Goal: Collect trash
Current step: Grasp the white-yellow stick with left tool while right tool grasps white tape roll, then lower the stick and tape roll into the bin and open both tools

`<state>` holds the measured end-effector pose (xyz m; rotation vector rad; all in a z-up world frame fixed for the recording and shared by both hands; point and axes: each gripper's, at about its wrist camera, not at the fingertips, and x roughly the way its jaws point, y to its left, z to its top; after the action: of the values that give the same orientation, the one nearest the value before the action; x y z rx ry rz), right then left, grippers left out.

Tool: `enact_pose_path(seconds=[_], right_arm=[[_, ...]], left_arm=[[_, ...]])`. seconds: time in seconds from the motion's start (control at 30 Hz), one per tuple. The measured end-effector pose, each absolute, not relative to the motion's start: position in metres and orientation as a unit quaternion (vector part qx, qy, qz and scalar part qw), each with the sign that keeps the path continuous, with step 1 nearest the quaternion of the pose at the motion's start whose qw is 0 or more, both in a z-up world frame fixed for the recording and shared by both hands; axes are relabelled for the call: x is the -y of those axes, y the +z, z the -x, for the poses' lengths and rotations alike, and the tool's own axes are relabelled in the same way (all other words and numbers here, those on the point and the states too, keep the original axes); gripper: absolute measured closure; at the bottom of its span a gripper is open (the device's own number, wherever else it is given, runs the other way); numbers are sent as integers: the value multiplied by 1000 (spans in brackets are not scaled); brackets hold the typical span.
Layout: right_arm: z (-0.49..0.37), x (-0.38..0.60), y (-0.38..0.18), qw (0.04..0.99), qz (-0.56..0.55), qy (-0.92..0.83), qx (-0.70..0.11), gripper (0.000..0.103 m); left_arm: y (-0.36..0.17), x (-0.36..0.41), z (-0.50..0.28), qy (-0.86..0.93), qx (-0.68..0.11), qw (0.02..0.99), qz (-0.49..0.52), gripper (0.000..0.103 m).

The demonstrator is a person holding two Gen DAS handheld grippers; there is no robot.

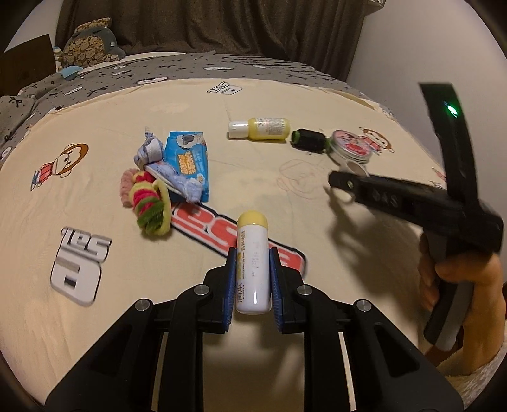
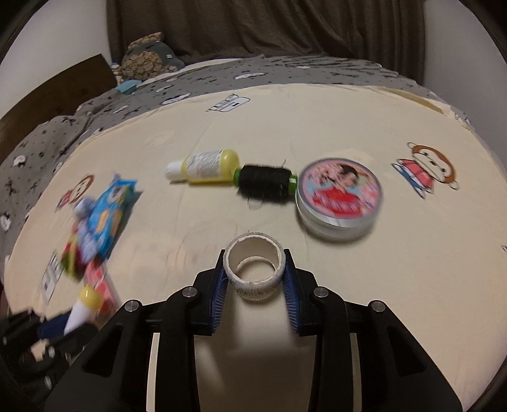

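Observation:
My left gripper (image 1: 252, 253) is shut on a white tube with a yellow cap (image 1: 252, 263), held above the cream bedsheet; it also shows in the right wrist view (image 2: 83, 305). My right gripper (image 2: 255, 269) is shut on a white tape roll (image 2: 253, 269), held above the sheet. On the sheet lie a yellow bottle (image 2: 206, 166), a black thread spool (image 2: 265, 182), a round pink tin (image 2: 339, 199), a blue wipes pack (image 1: 188, 161), a lilac sock (image 1: 164, 161) and a striped scrunchie pile (image 1: 147, 202).
The cream sheet (image 1: 95, 133) with monkey prints covers a bed; a grey blanket (image 1: 196, 66) lies beyond it. A plush toy (image 1: 90, 42) sits at the head. Dark curtains (image 1: 206, 22) hang behind. The right gripper's body (image 1: 412, 199) crosses the left wrist view.

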<state>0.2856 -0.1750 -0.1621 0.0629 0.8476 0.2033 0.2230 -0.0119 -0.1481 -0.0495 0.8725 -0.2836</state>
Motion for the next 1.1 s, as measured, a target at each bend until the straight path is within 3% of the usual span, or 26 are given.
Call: enact_pose_path(seconds=[0.37, 0.6, 1.1], right_arm=[[-157, 191, -136, 913, 3, 148, -379, 69], [-89, 205, -147, 909, -6, 159, -386, 69], [-23, 221, -228, 867, -56, 123, -480, 69]], left_arm=[[-130, 29, -139, -159, -405, 900, 33, 85], [-131, 31, -81, -179, -399, 899, 24, 85], [-213, 47, -18, -221, -498, 838, 19, 85]])
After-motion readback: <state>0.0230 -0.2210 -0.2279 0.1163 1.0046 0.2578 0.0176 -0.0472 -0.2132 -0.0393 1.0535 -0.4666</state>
